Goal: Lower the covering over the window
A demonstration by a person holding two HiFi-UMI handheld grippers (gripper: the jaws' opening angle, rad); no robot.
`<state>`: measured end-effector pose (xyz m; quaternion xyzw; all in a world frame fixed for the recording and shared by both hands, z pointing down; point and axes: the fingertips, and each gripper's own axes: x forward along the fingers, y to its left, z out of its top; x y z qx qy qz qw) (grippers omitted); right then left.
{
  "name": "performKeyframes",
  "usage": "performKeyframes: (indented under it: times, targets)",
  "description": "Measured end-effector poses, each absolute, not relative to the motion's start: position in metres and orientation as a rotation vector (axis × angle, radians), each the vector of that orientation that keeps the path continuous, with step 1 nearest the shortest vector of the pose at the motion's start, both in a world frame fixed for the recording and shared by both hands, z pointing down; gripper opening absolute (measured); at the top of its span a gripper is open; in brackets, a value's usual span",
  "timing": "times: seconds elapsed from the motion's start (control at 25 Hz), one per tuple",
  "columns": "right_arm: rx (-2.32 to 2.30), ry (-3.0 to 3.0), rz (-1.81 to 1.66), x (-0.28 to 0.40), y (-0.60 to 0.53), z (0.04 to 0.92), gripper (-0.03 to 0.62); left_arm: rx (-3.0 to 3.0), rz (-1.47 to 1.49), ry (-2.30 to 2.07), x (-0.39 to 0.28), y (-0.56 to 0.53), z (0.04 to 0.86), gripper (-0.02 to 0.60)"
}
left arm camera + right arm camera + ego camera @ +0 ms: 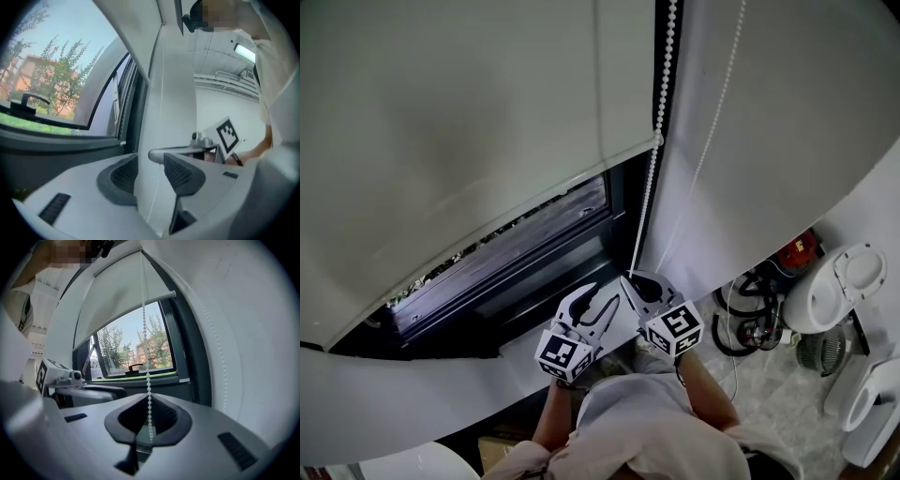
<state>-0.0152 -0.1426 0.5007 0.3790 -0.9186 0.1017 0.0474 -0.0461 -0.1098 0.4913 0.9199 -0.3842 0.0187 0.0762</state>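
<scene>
The white roller blind (469,122) covers most of the window; a strip of glass (553,220) shows under its bottom bar (136,303). A white bead chain (654,159) hangs down the dark frame at the blind's right edge. My right gripper (636,279) is shut on this chain (146,348), which runs down between its jaws (149,420). Just left of it, my left gripper (586,300) is held level with its jaws open (145,171); only the white wall shows between the pads. A second strand (719,112) hangs farther right along the wall.
On the floor at the right stand white appliances (839,286) and a tangle of cables (750,309). A black window handle (136,366) sits on the sash. The person's body is directly below both grippers.
</scene>
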Motion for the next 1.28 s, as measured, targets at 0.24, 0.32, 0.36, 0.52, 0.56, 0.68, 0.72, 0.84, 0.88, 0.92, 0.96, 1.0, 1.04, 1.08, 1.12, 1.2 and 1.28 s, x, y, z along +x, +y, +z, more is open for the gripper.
performKeyframes:
  times: [0.24, 0.32, 0.36, 0.52, 0.56, 0.68, 0.72, 0.84, 0.88, 0.92, 0.96, 1.0, 1.04, 1.08, 1.12, 1.2, 1.28]
  targets:
    - [1.158, -2.799, 0.313, -0.013, -0.141, 0.501, 0.005, 2.874, -0.013, -1.153, -0.041, -0.115, 0.425, 0.171]
    - [1.159, -2.799, 0.313, -0.013, -0.14, 0.501, 0.005, 2.914, -0.025, -1.15, -0.036, -0.116, 0.406, 0.155]
    - [1.159, -2.8, 0.313, -0.013, -0.14, 0.501, 0.005, 2.936, -0.03, -1.154, -0.033, -0.118, 0.395, 0.147]
    - [1.16, -2.8, 0.314, -0.012, -0.139, 0.501, 0.005, 3.0, -0.058, -1.165, -0.022, -0.126, 0.36, 0.137]
    - [1.159, -2.799, 0.313, -0.012, -0.139, 0.501, 0.005, 3.015, -0.064, -1.163, -0.02, -0.128, 0.354, 0.137]
    - [1.159, -2.799, 0.311, -0.012, -0.14, 0.501, 0.005, 3.044, -0.093, -1.151, -0.01, -0.133, 0.331, 0.137]
    - [1.16, -2.8, 0.311, -0.011, -0.139, 0.501, 0.005, 3.054, -0.097, -1.15, -0.006, -0.135, 0.324, 0.137]
    - [1.161, -2.8, 0.309, -0.011, -0.14, 0.501, 0.005, 3.082, -0.098, -1.156, 0.005, -0.141, 0.309, 0.137]
    - [1.16, -2.799, 0.307, -0.012, -0.14, 0.501, 0.005, 3.087, -0.095, -1.164, 0.007, -0.143, 0.305, 0.136]
    - [1.16, -2.797, 0.305, -0.013, -0.141, 0.502, 0.005, 3.093, -0.09, -1.175, 0.009, -0.146, 0.303, 0.135]
    - [1.16, -2.796, 0.305, -0.013, -0.141, 0.502, 0.005, 3.098, -0.085, -1.187, 0.011, -0.149, 0.3, 0.132]
    - [1.16, -2.795, 0.304, -0.013, -0.141, 0.502, 0.005, 3.101, -0.086, -1.202, 0.013, -0.151, 0.298, 0.127]
    - [1.161, -2.795, 0.304, -0.013, -0.141, 0.502, 0.005, 3.103, -0.096, -1.221, 0.015, -0.154, 0.294, 0.113]
    - [1.162, -2.796, 0.303, -0.013, -0.141, 0.502, 0.005, 3.1, -0.11, -1.242, 0.016, -0.155, 0.291, 0.091]
    - [1.163, -2.797, 0.301, -0.013, -0.141, 0.501, 0.005, 3.094, -0.126, -1.258, 0.017, -0.156, 0.288, 0.057]
    - [1.164, -2.796, 0.299, -0.013, -0.141, 0.5, 0.005, 3.075, -0.168, -1.264, 0.018, -0.155, 0.286, 0.028]
    - [1.169, -2.792, 0.311, -0.013, -0.141, 0.5, 0.005, 3.05, -0.221, -1.264, 0.017, -0.153, 0.286, 0.021]
